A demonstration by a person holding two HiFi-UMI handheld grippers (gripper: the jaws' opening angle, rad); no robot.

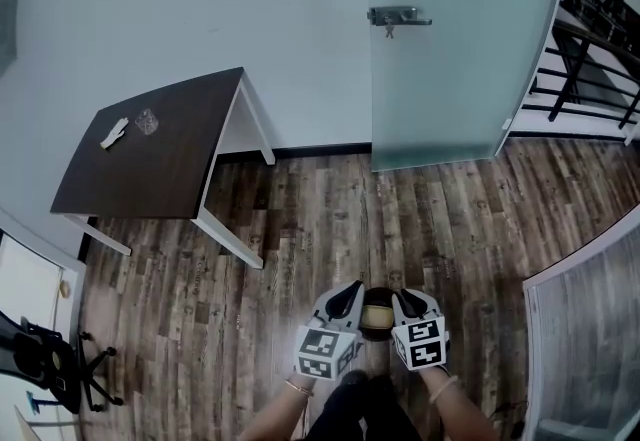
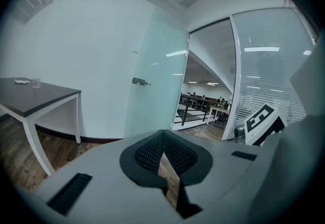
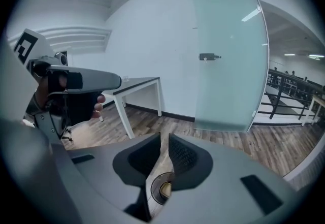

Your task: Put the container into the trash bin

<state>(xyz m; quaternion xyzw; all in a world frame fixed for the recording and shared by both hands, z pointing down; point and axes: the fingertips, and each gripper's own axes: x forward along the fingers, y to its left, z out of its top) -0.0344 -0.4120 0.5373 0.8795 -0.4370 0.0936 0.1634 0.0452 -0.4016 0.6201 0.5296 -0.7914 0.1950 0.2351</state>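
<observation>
The dark bench [image 1: 170,159] stands well off to the left, and nearer, the left tongs [image 2: 162,135] are clenched on nothing. Below and between both tongs, on the wooden floor [image 1: 330,219], sits the round black trash bin [image 1: 377,335], with the yellowish container [image 1: 377,315] apparently inside it. The right tongs [image 3: 163,141] are narrowly parted and empty, so the drop looks done; lift both straight up, clear of the rim.

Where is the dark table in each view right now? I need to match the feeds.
Head view: dark table, upper left, against the wall.
Left gripper view: far left edge, at mid-height.
Right gripper view: left of centre, seen nearly edge-on.
Shared landmark: the door handle on the frosted glass, to the table's right in all three.
</observation>
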